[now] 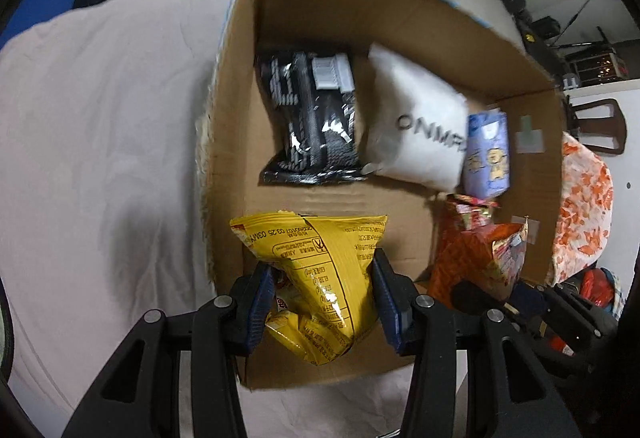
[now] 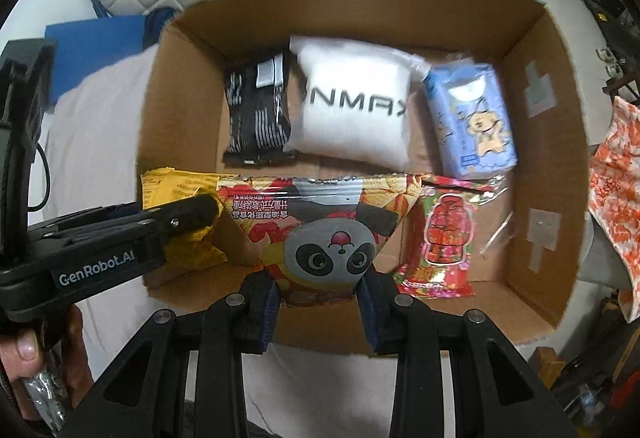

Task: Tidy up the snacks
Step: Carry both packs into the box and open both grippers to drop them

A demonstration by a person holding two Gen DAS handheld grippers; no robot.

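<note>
An open cardboard box (image 2: 532, 174) sits on a pale bed (image 1: 100, 126). Inside, a white bag (image 2: 354, 106) reads "NMAX". The left tongs (image 1: 324, 302), marked "GenRobot.AI", grip a yellow snack bag (image 1: 320, 270) over the box's near corner; the right tongs (image 2: 320, 302) pinch a panda-print snack bag (image 2: 324, 234) beside it.

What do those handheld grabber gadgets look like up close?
Each tool is black plastic. The left tool and right tool each end in two angular fingers with triangular cut-outs, round silver rivets and dark blue ribbed pads. Seen from the side, the left tool's body carries white "GenRobot.AI" lettering, with a black cable looping behind it. No sleeve shows.
</note>
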